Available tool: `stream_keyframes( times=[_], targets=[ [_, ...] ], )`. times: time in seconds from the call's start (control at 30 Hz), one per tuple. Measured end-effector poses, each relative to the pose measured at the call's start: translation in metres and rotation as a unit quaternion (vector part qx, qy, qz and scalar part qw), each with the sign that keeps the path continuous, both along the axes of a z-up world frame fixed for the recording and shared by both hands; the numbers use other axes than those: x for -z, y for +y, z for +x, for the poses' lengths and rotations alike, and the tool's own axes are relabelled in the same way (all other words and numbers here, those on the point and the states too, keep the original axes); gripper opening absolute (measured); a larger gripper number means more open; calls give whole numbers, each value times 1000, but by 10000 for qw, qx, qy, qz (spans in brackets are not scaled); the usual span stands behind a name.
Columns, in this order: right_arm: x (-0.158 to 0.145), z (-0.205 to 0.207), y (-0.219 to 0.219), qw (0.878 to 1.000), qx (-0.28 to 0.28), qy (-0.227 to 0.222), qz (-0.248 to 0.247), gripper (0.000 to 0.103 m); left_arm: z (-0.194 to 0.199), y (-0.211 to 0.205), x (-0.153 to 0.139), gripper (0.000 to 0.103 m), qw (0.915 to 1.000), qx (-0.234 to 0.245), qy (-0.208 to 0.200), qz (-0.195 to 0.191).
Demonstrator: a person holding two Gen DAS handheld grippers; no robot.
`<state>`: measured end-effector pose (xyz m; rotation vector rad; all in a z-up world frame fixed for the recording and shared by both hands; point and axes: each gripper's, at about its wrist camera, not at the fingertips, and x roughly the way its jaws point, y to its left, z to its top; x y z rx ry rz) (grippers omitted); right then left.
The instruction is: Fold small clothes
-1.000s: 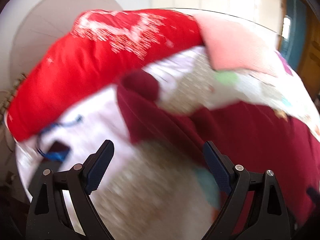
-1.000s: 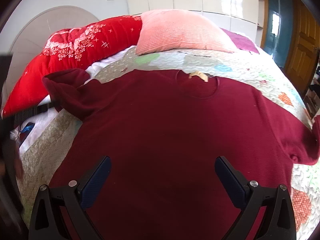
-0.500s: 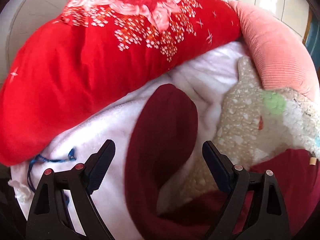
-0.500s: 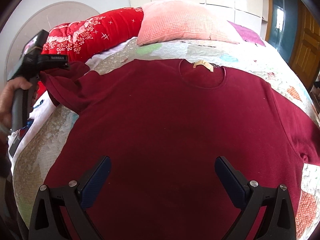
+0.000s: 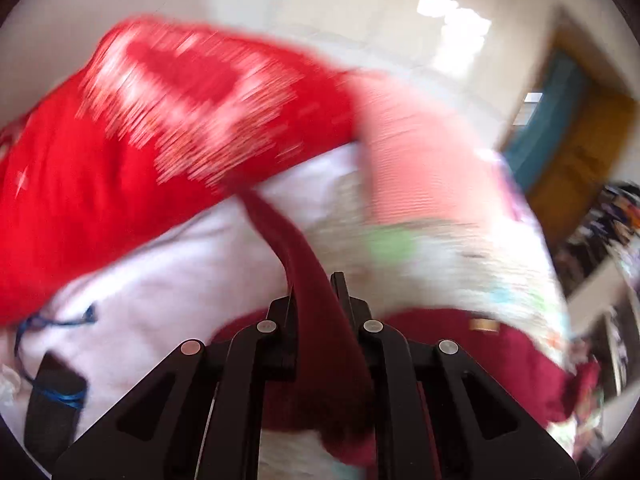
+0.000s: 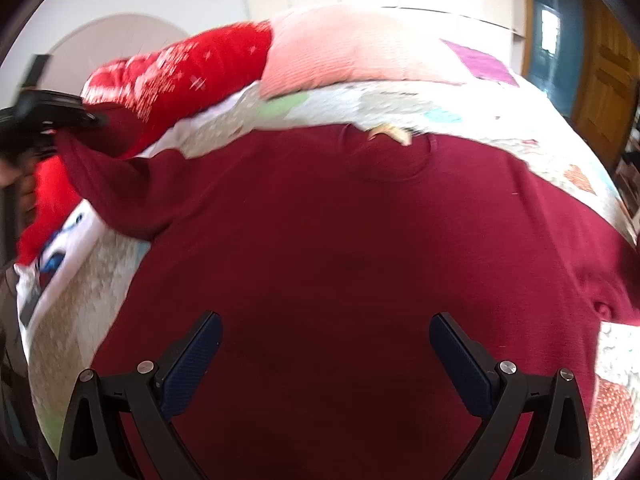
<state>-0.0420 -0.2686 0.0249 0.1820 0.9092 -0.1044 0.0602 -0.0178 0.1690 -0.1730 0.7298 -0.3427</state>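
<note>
A dark red long-sleeved top lies flat on the quilted bed, neck with a tan label at the far side. My left gripper is shut on its left sleeve and holds it lifted off the bed; it also shows at the far left of the right wrist view. My right gripper is open and empty, hovering over the lower body of the top.
A red patterned duvet and a pink pillow lie at the head of the bed. A white blanket with a blue cord is at the left. A wooden door stands at the right.
My left gripper has closed on the sleeve and lifted it, swinging right; the view is blurred. My right gripper has stayed open over the top.
</note>
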Motion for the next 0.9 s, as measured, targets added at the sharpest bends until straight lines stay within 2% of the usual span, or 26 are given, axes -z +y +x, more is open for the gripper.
stream_keyframes(
  times=[0.1, 0.17, 0.23, 0.27, 0.33, 0.43, 0.5, 0.63, 0.7, 0.77, 0.8, 0.83, 0.9],
  targets=[
    [-10, -9, -13, 9997, 198, -124, 12, 103, -48, -44, -14, 10, 9962, 728, -473, 42],
    [-16, -16, -25, 9991, 373, -174, -40, 103, -79, -77, 1, 10, 9922, 1103, -580, 71],
    [-20, -26, -42, 9980, 590, -215, -42, 103, -100, -112, 25, 10, 9856, 1568, -568, 270],
    [-22, -31, -52, 9970, 744, -227, -30, 103, -109, -129, 39, 10, 9820, 1779, -499, 386],
    [-22, -40, -73, 9941, 1062, -213, -2, 103, -119, -166, 77, 10, 9718, 2283, -108, 582],
    [-21, -53, -109, 9873, 1557, -196, 239, 103, -122, -192, 122, 10, 9618, 2586, 525, 735],
    [-20, -58, -124, 9841, 1721, -186, 411, 103, -130, -190, 127, 10, 9600, 2623, 601, 780],
    [-19, -55, -139, 9825, 1726, -241, 655, 103, -143, -168, 109, 16, 9621, 2571, 271, 872],
    [-20, -45, -140, 9849, 1561, -330, 678, 103, -144, -151, 99, 25, 9633, 2506, 91, 959],
    [-22, -29, -132, 9874, 1395, -389, 637, 103, -142, -136, 92, 46, 9661, 2319, -138, 1130],
    [-24, -14, -126, 9900, 1200, -430, 597, 103, -140, -131, 90, 51, 9669, 2216, -268, 1238],
    [-23, -8, -122, 9918, 1054, -434, 573, 103, -141, -127, 90, 54, 9665, 2184, -362, 1296],
    [-21, 14, -110, 9954, 696, -310, 589, 103, -145, -121, 93, 54, 9645, 2287, -371, 1264]
  ],
)
